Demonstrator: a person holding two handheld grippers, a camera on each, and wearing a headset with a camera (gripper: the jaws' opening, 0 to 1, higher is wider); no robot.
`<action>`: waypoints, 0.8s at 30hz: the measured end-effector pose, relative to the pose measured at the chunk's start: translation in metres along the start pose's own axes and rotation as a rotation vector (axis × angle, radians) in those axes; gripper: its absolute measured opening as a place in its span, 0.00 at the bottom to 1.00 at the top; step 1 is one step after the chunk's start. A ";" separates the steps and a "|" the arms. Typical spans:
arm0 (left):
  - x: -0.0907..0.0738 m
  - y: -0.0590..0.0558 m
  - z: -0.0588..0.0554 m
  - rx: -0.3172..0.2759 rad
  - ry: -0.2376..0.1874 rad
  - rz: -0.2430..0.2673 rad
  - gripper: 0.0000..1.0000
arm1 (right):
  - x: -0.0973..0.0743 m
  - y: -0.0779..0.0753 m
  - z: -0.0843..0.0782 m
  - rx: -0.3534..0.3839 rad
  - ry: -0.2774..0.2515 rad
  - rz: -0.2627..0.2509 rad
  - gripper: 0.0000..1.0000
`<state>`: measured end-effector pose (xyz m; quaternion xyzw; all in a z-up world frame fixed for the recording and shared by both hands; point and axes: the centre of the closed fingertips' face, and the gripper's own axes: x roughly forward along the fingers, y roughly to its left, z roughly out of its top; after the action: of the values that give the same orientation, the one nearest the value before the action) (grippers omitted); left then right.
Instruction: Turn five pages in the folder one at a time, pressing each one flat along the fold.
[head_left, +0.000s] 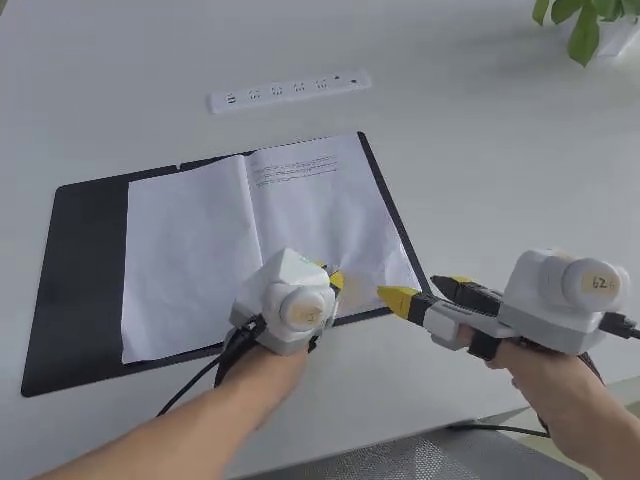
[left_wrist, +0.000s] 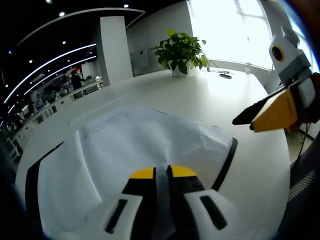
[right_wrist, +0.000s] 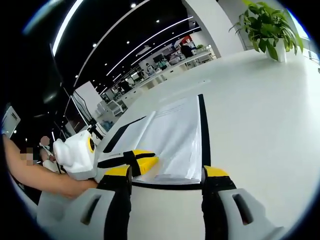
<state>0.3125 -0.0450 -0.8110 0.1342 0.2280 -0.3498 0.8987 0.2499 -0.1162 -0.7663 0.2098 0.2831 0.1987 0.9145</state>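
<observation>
The black folder (head_left: 75, 290) lies open on the white table, with white pages (head_left: 190, 250) spread left and right of the fold. My left gripper (head_left: 335, 281) sits at the lower right corner of the right-hand page (head_left: 320, 200), which is wrinkled there. In the left gripper view its jaws (left_wrist: 162, 173) are shut on that sheet (left_wrist: 130, 140). My right gripper (head_left: 428, 291) hovers just off the folder's lower right corner, open with nothing between its fingers (right_wrist: 167, 172). It also shows in the left gripper view as the right gripper (left_wrist: 277, 107).
A white power strip (head_left: 290, 90) lies beyond the folder. A potted plant (head_left: 585, 25) stands at the far right corner. A black cable (head_left: 200, 380) trails from the left gripper towards the table's near edge. Bare table (head_left: 500, 170) lies right of the folder.
</observation>
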 end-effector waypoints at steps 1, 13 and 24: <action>0.000 0.000 0.000 -0.002 0.001 0.000 0.06 | 0.001 0.000 0.001 -0.001 -0.003 0.000 0.55; 0.000 0.000 0.001 -0.053 -0.007 0.006 0.06 | 0.019 -0.010 -0.001 0.088 0.025 -0.013 0.31; -0.001 0.000 0.001 -0.057 -0.011 0.007 0.06 | 0.017 -0.015 -0.001 0.119 0.027 -0.059 0.00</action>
<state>0.3122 -0.0444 -0.8092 0.1074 0.2326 -0.3406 0.9046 0.2661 -0.1201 -0.7816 0.2527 0.3130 0.1576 0.9019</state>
